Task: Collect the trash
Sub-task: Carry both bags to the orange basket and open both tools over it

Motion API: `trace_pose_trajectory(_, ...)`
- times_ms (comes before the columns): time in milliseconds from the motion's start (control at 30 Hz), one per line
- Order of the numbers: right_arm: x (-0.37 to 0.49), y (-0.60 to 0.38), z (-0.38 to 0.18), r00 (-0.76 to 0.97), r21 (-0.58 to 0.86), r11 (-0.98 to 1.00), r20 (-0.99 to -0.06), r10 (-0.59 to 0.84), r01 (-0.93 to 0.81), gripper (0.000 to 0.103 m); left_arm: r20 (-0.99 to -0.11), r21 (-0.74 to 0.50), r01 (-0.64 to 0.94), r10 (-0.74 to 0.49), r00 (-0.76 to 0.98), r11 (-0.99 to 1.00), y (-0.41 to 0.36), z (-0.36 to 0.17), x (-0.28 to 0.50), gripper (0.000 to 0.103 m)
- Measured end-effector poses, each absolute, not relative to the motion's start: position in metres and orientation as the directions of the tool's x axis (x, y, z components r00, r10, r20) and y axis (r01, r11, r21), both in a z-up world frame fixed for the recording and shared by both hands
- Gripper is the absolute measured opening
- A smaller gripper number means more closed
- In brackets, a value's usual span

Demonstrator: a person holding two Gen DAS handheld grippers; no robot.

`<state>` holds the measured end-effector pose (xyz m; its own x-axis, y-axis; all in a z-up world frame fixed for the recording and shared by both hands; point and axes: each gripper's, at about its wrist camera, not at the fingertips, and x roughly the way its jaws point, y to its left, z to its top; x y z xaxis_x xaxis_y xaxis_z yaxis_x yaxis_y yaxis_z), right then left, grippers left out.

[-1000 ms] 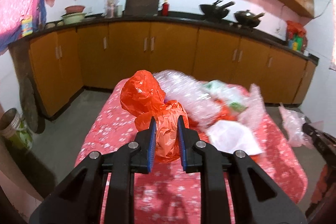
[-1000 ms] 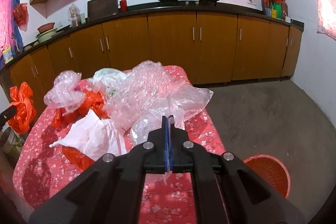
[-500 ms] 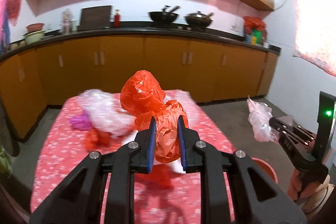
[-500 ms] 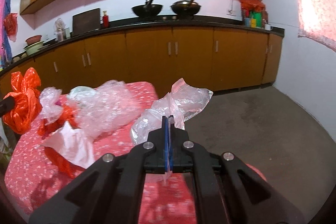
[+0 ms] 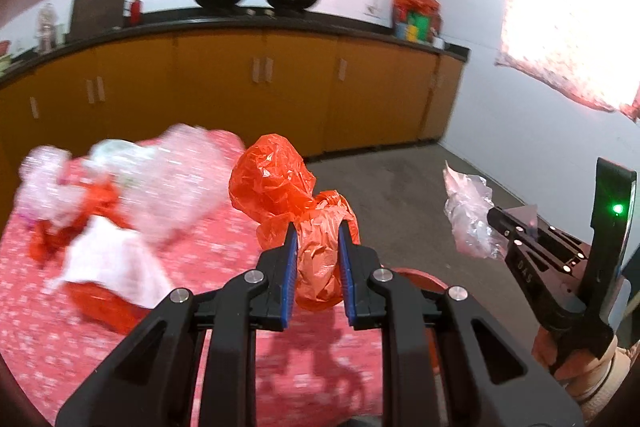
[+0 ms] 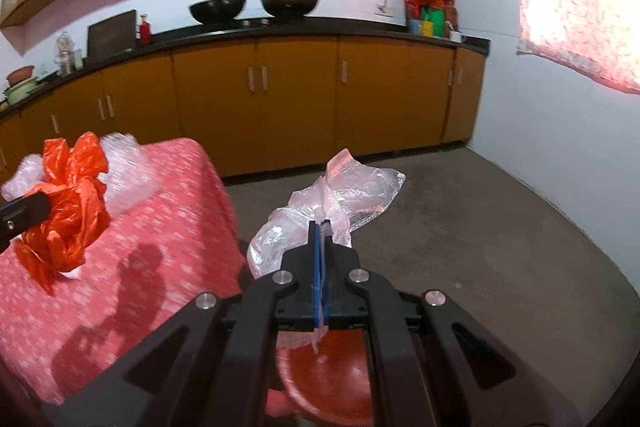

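Observation:
My left gripper [image 5: 317,235] is shut on a crumpled orange plastic bag [image 5: 280,195], held above the right end of the table [image 5: 200,347]; the same orange plastic bag [image 6: 68,215] shows at the left of the right wrist view. My right gripper [image 6: 320,227] is shut on a clear plastic bag [image 6: 340,195] over the floor, right of the table. That clear plastic bag [image 5: 468,215] and right gripper [image 5: 494,215] appear at the right of the left wrist view. A red bin [image 6: 320,375] sits on the floor just below my right gripper, mostly hidden by it.
More trash [image 5: 120,195] lies blurred on the red flowered tablecloth: clear wrap, orange plastic, white paper. Orange cabinets [image 6: 280,99] with a black counter and two woks run along the back wall. Bare concrete floor [image 6: 480,227] stretches to the right, up to a white wall.
Both grippers have swung right with their bags, from over the trash pile to the table's right end. The right gripper now hangs over the red bin beside the table.

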<state>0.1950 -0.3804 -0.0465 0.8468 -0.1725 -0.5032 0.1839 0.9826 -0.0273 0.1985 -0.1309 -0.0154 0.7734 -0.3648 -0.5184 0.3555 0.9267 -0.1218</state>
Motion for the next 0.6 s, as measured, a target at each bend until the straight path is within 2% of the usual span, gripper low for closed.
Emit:
trace_pose_trajectory(267, 0.183, -0.439, -0.091, 0.788, -0.027, 0.973, -0.582, -0.201, 0.229, 0.003, -0.601, -0.123, 0.474, -0.445, 0.664, 0.872, -0.215, -0.059, 0.201, 0.019)
trace_pose_trajectory(600, 0.192, -0.47, -0.141, 0.727, 0.008, 0.973, -0.666, -0.166, 0.229, 0.003, -0.706, -0.1, 0.513, -0.424, 0.567, 0.852, -0.272, -0.11, 0.224, 0.019)
